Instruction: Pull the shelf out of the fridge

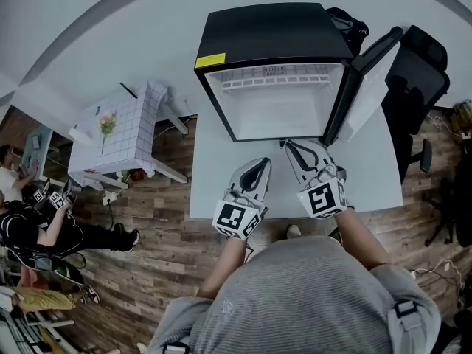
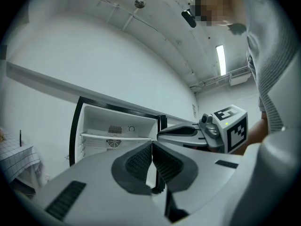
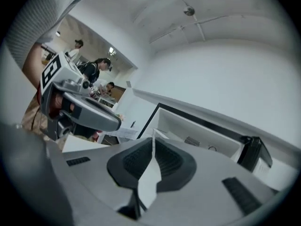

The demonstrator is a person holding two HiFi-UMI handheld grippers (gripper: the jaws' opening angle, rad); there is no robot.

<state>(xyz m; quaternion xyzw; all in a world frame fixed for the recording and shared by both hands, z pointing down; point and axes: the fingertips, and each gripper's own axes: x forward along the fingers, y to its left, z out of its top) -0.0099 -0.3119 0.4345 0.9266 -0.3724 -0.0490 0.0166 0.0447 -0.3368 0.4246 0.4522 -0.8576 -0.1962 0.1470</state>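
On table (image 1: 214,190), before open fridge (image 1: 273,43) — left gripper (image 1: 259,167) & right gripper (image 1: 295,150), jaws pressed together, empty. Wire shelf (image 1: 274,80) sits high inside, untouched. Prob. light, stiff, thin-barred — grip front rail mid-span, pull level w/o twisting.

The mini fridge (image 1: 273,32) is black outside and white inside, with a white wire shelf (image 1: 274,82) and a yellow sticker (image 1: 210,60). The table (image 1: 372,172) is white, the plank floor (image 1: 155,253) dark brown. Both the left gripper (image 1: 261,165) and right gripper (image 1: 292,147) are pale grey with black-and-white square markers.
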